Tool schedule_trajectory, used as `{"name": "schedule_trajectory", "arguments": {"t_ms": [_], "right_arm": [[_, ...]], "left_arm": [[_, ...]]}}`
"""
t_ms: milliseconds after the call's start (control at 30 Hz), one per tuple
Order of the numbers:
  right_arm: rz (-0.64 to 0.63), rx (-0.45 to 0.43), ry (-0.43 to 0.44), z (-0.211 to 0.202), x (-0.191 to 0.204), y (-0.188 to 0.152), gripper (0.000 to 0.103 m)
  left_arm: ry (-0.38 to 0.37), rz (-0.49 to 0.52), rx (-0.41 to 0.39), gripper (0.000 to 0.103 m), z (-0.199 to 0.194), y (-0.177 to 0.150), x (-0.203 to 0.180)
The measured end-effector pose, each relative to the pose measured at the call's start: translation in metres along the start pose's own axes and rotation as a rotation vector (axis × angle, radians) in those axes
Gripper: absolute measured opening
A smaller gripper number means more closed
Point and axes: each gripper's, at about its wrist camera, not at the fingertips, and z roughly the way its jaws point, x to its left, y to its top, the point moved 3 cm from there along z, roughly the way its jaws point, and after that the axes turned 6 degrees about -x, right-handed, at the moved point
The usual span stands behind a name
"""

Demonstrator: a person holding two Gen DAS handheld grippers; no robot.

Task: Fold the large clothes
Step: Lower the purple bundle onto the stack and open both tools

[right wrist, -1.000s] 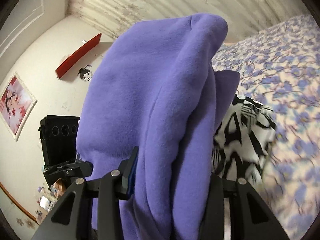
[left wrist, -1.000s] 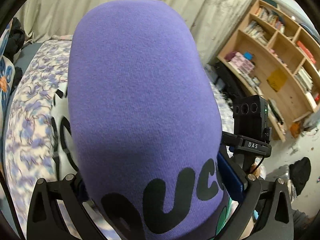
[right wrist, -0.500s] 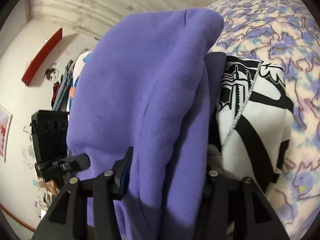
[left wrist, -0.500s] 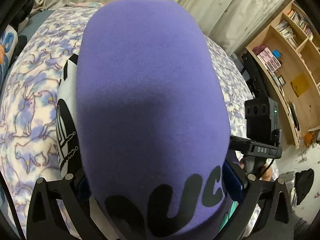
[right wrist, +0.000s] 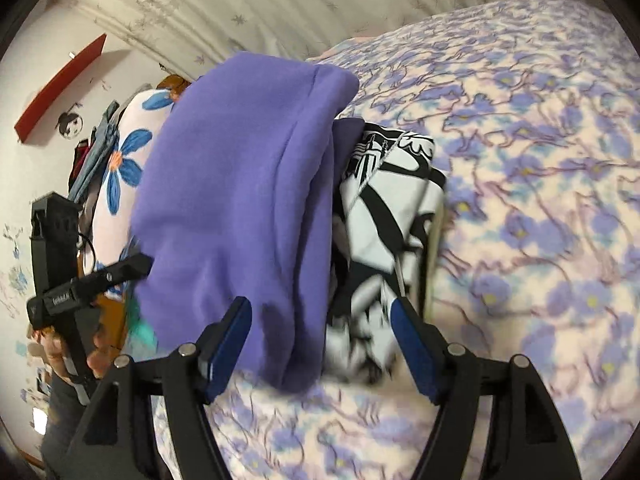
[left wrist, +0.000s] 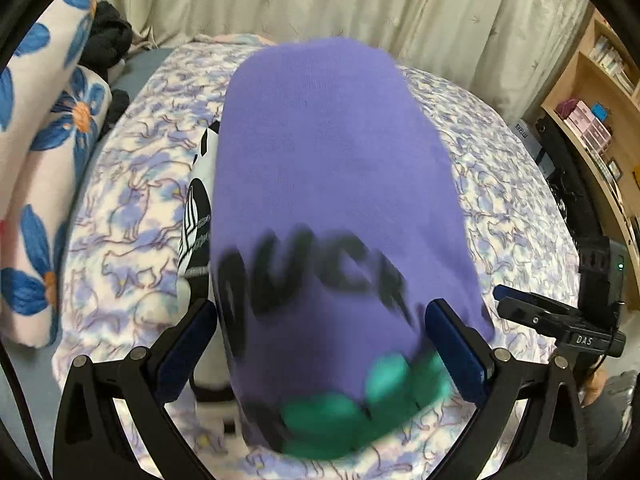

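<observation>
A folded purple sweatshirt (left wrist: 332,168) with black letters and a green print lies on the flowered bedspread (left wrist: 128,216). A folded black-and-white garment (left wrist: 196,216) sticks out from under its left side. My left gripper (left wrist: 320,344) stands open around the near end of the sweatshirt, with its blue pads (left wrist: 188,344) clear of the cloth. In the right wrist view the purple sweatshirt (right wrist: 240,200) and the black-and-white garment (right wrist: 392,208) lie side by side between the fingers of my right gripper (right wrist: 322,340). Its jaws are opening and its pads (right wrist: 416,344) do not press the cloth.
A rolled quilt with blue flowers (left wrist: 40,168) and dark clothes (left wrist: 108,40) lie along the bed's left side. Curtains (left wrist: 360,8) hang behind the bed. A wooden bookshelf (left wrist: 600,120) stands on the right. A hand (right wrist: 60,356) holds the other gripper.
Both grippers have come down toward the bed with the stacked garments. Their jaws have widened, the blue pads now show, and the stack rests on the bedspread.
</observation>
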Motion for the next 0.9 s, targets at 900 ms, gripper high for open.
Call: {"name": "schedule_trajectory", "arguments": {"t_ms": [900], "right_arm": [[-0.136, -0.013, -0.079, -0.237, 0.047, -0.139, 0.072]], "left_arm": [[0.049, 0.098, -0.099, 0.103, -0.189, -0.192, -0.221]]}}
